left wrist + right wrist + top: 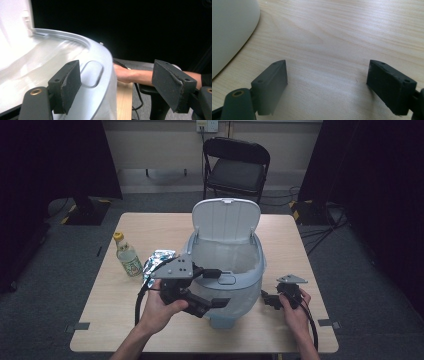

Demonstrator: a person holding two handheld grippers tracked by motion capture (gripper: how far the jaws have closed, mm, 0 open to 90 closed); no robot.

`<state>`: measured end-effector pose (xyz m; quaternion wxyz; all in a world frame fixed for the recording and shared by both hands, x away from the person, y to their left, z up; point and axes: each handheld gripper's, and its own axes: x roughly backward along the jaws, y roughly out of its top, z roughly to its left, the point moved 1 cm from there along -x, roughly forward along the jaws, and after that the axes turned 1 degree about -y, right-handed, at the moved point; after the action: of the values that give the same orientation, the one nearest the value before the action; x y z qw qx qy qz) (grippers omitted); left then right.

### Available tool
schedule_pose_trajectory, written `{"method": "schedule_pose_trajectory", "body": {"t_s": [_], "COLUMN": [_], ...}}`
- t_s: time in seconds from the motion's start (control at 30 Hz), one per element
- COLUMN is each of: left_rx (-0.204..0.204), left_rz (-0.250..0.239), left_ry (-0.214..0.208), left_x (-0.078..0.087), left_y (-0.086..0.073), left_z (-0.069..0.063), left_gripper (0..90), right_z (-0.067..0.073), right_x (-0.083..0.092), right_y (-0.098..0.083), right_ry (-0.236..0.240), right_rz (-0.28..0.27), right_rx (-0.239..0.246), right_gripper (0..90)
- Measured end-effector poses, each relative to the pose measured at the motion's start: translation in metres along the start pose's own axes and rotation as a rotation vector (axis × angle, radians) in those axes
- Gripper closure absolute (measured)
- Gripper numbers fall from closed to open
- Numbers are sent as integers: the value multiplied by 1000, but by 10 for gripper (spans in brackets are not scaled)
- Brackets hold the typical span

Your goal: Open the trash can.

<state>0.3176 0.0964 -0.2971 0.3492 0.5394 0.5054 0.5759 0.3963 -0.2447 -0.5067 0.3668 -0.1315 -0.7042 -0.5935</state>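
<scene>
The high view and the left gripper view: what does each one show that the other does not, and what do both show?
The high view alone has the small glass bottle with a yellow cap, the crumpled silver foil bag, the black folding chair and the bin's raised lid. The left gripper view alone brings close the left gripper, its open jaws astride the rim with nothing clamped. Both share the pale grey plastic bin with its clear liner, the light wooden table and the person's right hand.

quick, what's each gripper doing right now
left gripper: open, jaws astride the bin's front rim, nothing held
right gripper: open, empty, over the table
</scene>
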Motion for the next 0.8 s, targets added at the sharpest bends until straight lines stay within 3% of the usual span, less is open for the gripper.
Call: {"method": "schedule_pose_trajectory", "body": {"t_s": [0.37, 0.63, 0.7, 0.77, 0.8], "left_rx": [61, 118, 158, 170, 194], "left_rz": [-106, -87, -102, -99, -73], "left_ry": [147, 305, 312, 330, 379], "left_x": [48, 82, 92, 96, 101], "left_y": [-10, -29, -36, -40, -49], "left_z": [16, 39, 47, 51, 59], "left_gripper": [246, 236, 233, 238, 235], "right_z": [0, 0, 0, 0, 0], "right_x": [0, 0, 0, 0, 0], "right_y": [0, 0, 0, 0, 0], "right_ry": [0, 1, 0, 0, 0], "right_rz": [0, 1, 1, 1, 1], "right_rx": [0, 5, 4, 4, 4], "right_gripper": [157, 157, 157, 157, 157]}}
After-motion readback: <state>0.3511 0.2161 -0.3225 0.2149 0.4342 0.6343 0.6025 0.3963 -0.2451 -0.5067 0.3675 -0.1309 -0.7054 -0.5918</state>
